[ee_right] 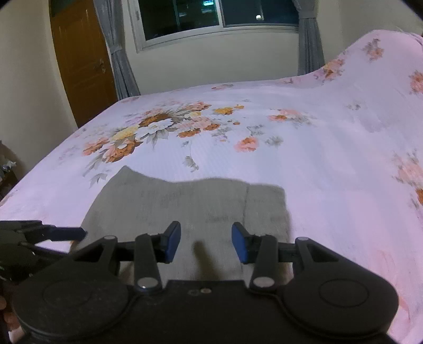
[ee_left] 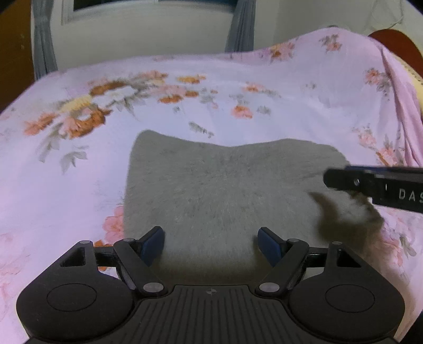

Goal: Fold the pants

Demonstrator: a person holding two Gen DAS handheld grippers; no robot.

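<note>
The grey pants (ee_left: 222, 185) lie folded into a flat rectangle on the pink floral bed sheet (ee_left: 79, 164). My left gripper (ee_left: 210, 244) is open and empty, hovering over the near edge of the pants. My right gripper (ee_right: 206, 242) is open and empty above the near part of the pants (ee_right: 190, 206). The right gripper also shows in the left wrist view (ee_left: 375, 182) at the right edge of the pants. The left gripper shows in the right wrist view (ee_right: 42, 232) at the left edge.
The bed sheet (ee_right: 330, 164) rises over a hump at the far right. A window (ee_right: 216, 13) with grey curtains and a wooden door (ee_right: 82, 60) stand behind the bed.
</note>
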